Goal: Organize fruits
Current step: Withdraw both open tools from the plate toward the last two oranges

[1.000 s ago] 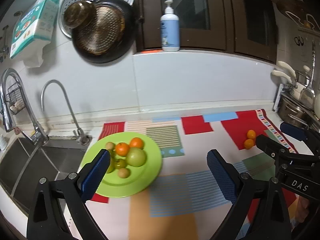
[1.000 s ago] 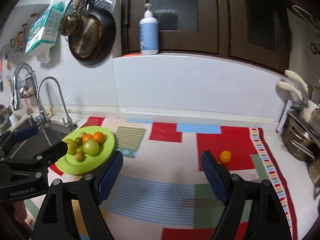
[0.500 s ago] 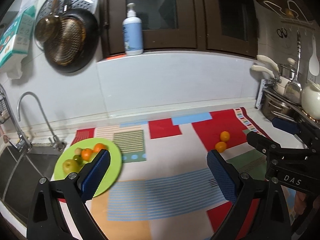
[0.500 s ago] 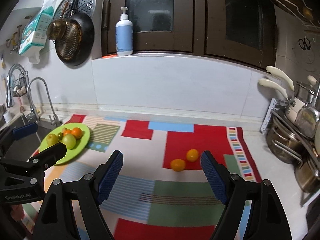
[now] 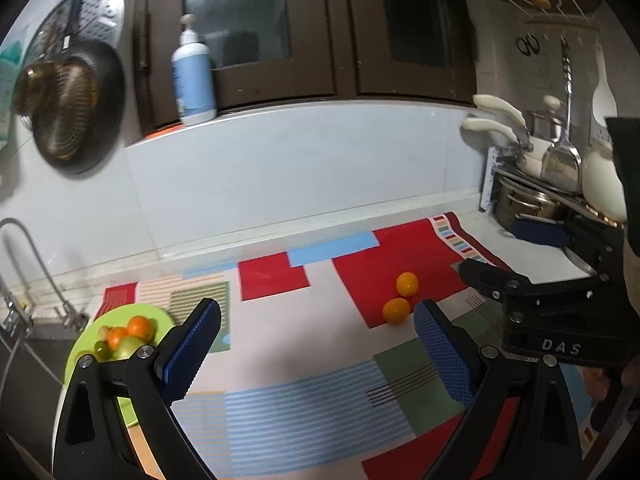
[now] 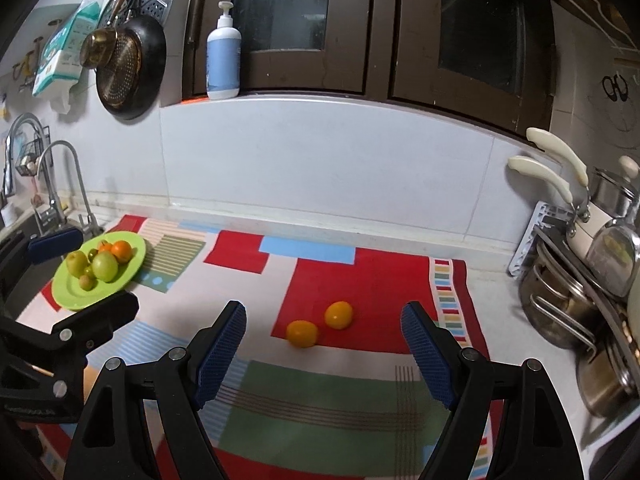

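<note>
A green plate at the mat's left end, near the sink, holds several green and orange fruits; it also shows in the left wrist view. Two loose oranges lie on the mat's red patch: the near one and the far one, also in the left wrist view, near and far. My right gripper is open and empty, above the mat just in front of the two oranges. My left gripper is open and empty, between plate and oranges.
A patchwork mat covers the counter. A sink with taps is at the far left. Steel pots on a rack stand at the right. A pan hangs on the wall; a soap bottle stands on the ledge.
Both grippers have swung right, away from the plate and toward the two loose oranges. Both stay open and empty. The fruits have not moved.
</note>
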Demonstrator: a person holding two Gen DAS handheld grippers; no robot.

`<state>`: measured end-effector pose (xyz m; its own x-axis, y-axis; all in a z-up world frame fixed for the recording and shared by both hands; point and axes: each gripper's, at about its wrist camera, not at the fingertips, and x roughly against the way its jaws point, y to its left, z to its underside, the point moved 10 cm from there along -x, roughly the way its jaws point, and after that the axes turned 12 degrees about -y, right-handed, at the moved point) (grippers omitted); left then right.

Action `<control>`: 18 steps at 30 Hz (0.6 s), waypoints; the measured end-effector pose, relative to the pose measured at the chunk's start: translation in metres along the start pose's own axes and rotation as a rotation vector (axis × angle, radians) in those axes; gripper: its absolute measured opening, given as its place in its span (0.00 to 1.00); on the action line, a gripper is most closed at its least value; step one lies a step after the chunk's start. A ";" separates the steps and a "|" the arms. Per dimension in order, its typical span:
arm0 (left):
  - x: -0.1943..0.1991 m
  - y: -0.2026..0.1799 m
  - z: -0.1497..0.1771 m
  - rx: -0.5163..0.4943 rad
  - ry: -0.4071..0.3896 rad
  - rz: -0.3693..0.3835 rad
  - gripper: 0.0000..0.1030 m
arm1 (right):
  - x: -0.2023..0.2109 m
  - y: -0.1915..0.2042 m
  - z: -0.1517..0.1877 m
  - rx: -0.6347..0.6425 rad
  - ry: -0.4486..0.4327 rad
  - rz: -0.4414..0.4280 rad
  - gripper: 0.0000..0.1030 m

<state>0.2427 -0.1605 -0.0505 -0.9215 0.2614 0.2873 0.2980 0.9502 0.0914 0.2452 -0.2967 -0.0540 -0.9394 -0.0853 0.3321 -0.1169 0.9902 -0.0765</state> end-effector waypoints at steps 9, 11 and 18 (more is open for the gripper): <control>-0.043 -0.026 0.018 -0.025 0.048 0.103 0.95 | -0.041 -0.021 0.017 0.030 0.066 -0.021 0.78; -0.054 -0.029 0.024 -0.023 0.068 0.118 0.95 | -0.052 -0.024 0.024 0.032 0.088 -0.029 0.78; -0.092 -0.043 0.048 -0.038 0.143 0.170 0.89 | -0.083 -0.035 0.052 0.047 0.155 -0.023 0.77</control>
<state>0.3029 -0.2178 -0.1266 -0.8133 0.3882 0.4334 0.4580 0.8865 0.0654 0.3105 -0.3302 -0.1278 -0.8755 -0.0864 0.4754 -0.1563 0.9816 -0.1093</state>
